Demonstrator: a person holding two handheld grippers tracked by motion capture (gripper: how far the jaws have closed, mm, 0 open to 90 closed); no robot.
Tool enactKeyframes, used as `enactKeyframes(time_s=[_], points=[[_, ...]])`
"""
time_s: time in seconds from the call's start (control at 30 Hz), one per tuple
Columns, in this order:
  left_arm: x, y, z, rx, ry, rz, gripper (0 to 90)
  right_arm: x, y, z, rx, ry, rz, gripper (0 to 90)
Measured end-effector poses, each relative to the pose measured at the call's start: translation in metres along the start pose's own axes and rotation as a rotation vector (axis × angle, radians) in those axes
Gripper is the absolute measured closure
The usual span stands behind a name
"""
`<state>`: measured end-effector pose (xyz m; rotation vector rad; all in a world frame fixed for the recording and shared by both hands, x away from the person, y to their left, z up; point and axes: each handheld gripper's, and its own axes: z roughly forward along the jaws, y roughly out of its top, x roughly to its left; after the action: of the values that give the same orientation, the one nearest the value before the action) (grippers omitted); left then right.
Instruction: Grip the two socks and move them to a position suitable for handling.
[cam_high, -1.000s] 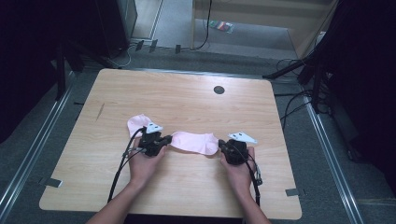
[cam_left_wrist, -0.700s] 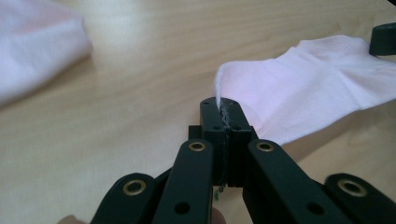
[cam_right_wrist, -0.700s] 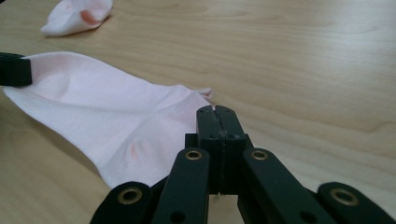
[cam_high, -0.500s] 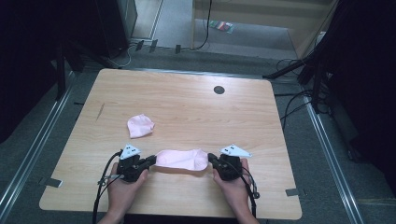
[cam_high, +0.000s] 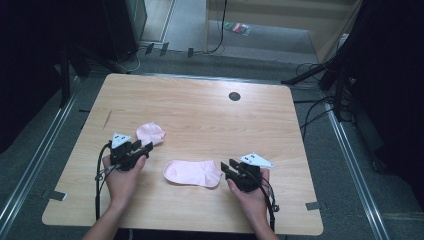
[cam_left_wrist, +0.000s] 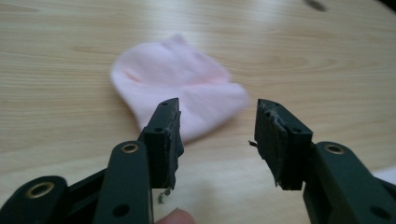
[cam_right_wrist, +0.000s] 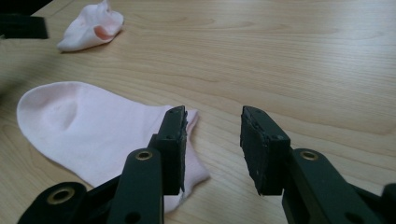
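The left gripper (cam_high: 142, 148) hangs with its jaws apart and empty, aimed at the crumpled sock (cam_high: 150, 133) just ahead of it on the table (cam_high: 200, 110); in the left gripper view that sock (cam_left_wrist: 180, 88) lies bunched right beyond the jaws; the flat sock (cam_high: 192, 173) lies spread at the middle near the front edge; the right gripper (cam_high: 227, 169), also wide and empty, sits just at its cuff end, one jaw over the edge of the fabric (cam_right_wrist: 93, 126); the step looks like fetching the second sock to pair it with the first; next the left jaws should drop around a fold and pinch it.
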<state>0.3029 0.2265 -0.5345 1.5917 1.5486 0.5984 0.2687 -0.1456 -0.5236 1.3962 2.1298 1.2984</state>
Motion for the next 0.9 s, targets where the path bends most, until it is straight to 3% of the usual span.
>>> enactKeyframes(time_s=[0.07, 0.1, 0.23, 0.3, 0.37, 0.43, 0.53, 0.6, 0.67, 0.73, 0.77, 0.83, 0.9], points=[[0.011, 0.002, 0.007, -0.007, 0.051, -0.026, 47.8, 0.006, 0.0, 0.004, 0.011, 0.008, -0.013, 59.0], [0.015, 0.002, 0.01, -0.005, 0.055, -0.049, 47.6, 0.011, -0.001, 0.007, 0.016, 0.015, -0.023, 58.4], [0.025, 0.0, 0.016, 0.002, 0.047, -0.084, 47.0, 0.03, 0.002, 0.019, 0.035, 0.06, -0.029, 58.4], [0.025, 0.0, 0.014, 0.008, 0.034, -0.074, 48.1, 0.045, 0.004, 0.028, 0.058, 0.103, -0.044, 61.4], [0.019, 0.0, 0.004, -0.013, -0.026, -0.066, 50.3, 0.059, 0.004, 0.038, 0.069, 0.11, -0.071, 63.0], [0.006, -0.002, -0.012, -0.043, -0.118, -0.044, 55.9, 0.068, 0.002, 0.045, 0.073, 0.067, -0.085, 65.2], [-0.016, -0.008, -0.033, -0.044, -0.233, 0.037, 67.4, 0.064, 0.0, 0.042, 0.078, 0.03, -0.066, 70.1], [-0.033, -0.014, -0.045, -0.037, -0.319, 0.067, 76.6, 0.054, -0.001, 0.033, 0.068, 0.0, -0.062, 75.3], [-0.046, -0.019, -0.048, -0.021, -0.39, 0.099, 83.4, 0.041, -0.003, 0.022, 0.058, -0.026, -0.046, 81.6], [-0.061, -0.023, -0.047, 0.012, -0.434, 0.151, 87.3, 0.03, -0.006, 0.016, 0.068, -0.016, -0.033, 85.8], [-0.066, -0.025, -0.044, 0.031, -0.439, 0.171, 88.3, 0.026, -0.008, 0.015, 0.082, -0.004, -0.024, 87.3], [-0.074, -0.031, -0.033, 0.076, -0.401, 0.215, 90.0, 0.021, -0.014, 0.017, 0.107, -0.011, -0.03, 89.1], [-0.074, -0.036, -0.021, 0.135, -0.36, 0.206, 90.0, 0.021, -0.018, 0.022, 0.13, -0.006, -0.031, 90.0]])
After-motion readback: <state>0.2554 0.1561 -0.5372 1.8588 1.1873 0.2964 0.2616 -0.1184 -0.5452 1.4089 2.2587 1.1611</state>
